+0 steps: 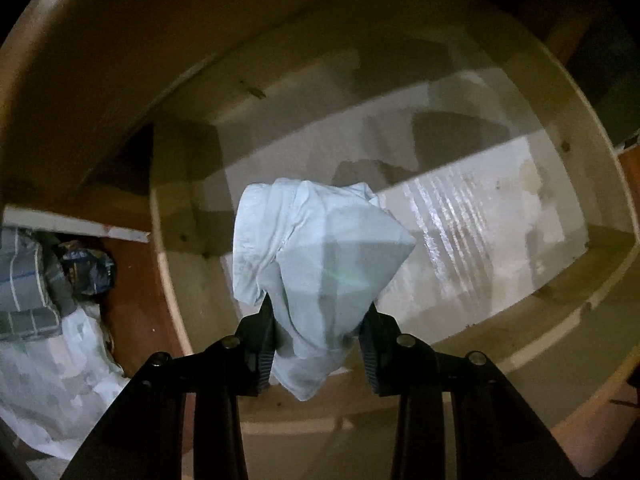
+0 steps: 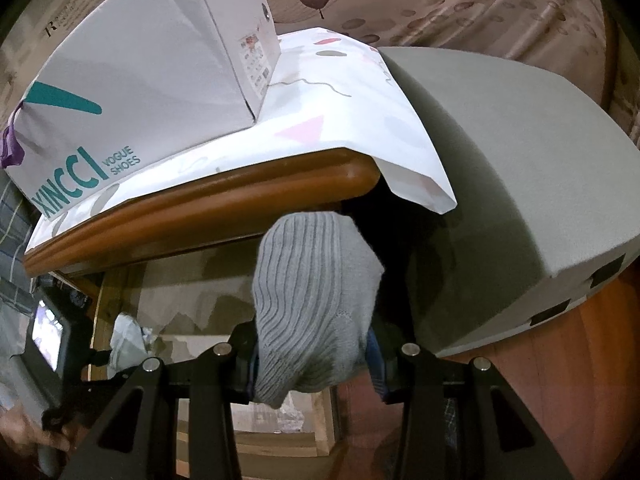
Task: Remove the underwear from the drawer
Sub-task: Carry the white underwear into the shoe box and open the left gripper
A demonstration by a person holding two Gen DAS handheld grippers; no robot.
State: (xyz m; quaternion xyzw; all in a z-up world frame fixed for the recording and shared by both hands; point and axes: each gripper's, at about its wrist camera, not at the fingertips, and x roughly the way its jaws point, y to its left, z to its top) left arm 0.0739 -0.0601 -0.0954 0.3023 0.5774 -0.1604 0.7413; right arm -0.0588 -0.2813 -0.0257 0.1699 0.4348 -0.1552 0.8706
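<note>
Left tongs (image 1: 318, 312): I am clamping them on the pale underwear (image 1: 316, 248), dangling above the drawer (image 1: 592, 184).
Right tongs (image 2: 316, 344): I am clamping them on a grey ribbed garment (image 2: 316, 280).
Drawer floor: lying bare toward 2 o'clock.
Progress: I am judging both pieces nearly out; setting them down is remaining.

A home bedroom. A wooden drawer (image 1: 500, 216) stands open under a nightstand, whose top carries a shoe box (image 2: 132, 80). Just beside it is a grey upholstered bed (image 2: 500, 184).
</note>
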